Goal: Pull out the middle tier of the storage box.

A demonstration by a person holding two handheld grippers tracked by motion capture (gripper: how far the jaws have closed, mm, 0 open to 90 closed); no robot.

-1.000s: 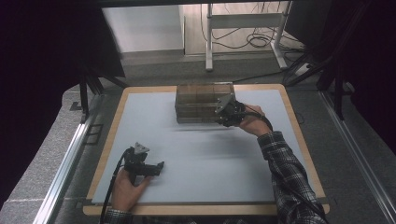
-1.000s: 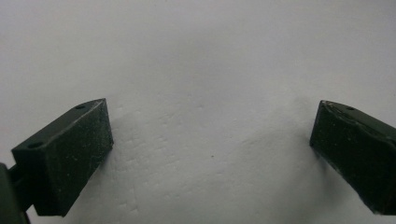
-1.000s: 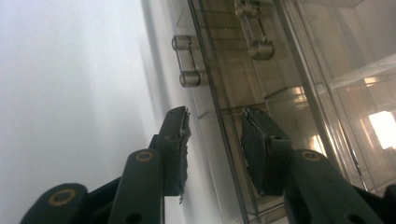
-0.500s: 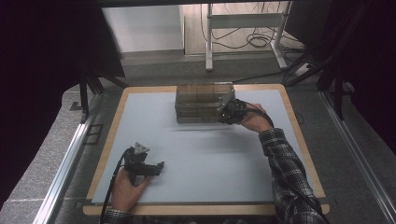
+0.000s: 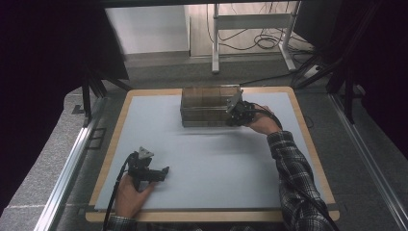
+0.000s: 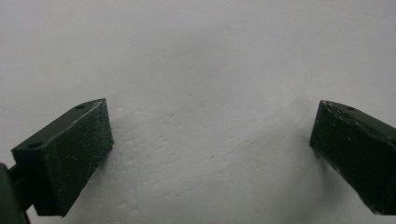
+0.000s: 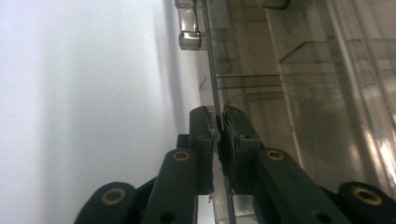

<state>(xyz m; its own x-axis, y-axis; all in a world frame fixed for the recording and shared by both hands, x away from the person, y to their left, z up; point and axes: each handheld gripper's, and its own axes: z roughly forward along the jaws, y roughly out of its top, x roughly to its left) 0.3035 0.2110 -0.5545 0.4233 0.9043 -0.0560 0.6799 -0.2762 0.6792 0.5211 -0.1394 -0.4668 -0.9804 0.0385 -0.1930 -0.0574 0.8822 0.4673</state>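
Right gripper view: right gripper (image 7: 218, 126) jaws just closed, clamped on clear compartment box (image 5: 208, 106) wall, far centre of mat. Left gripper (image 6: 210, 154) held apart, idle. Next: lift or drag judged.

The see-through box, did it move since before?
No. The clear plastic box sits by the mat's far edge as before; the right gripper, just closing, clamps its wall.

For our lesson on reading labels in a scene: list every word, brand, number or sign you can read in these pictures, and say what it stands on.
None: no readable text anywhere.
Clear plastic compartment box: no label or print visible.
White table mat: blank.
Left gripper and right gripper: no marking that can be read.
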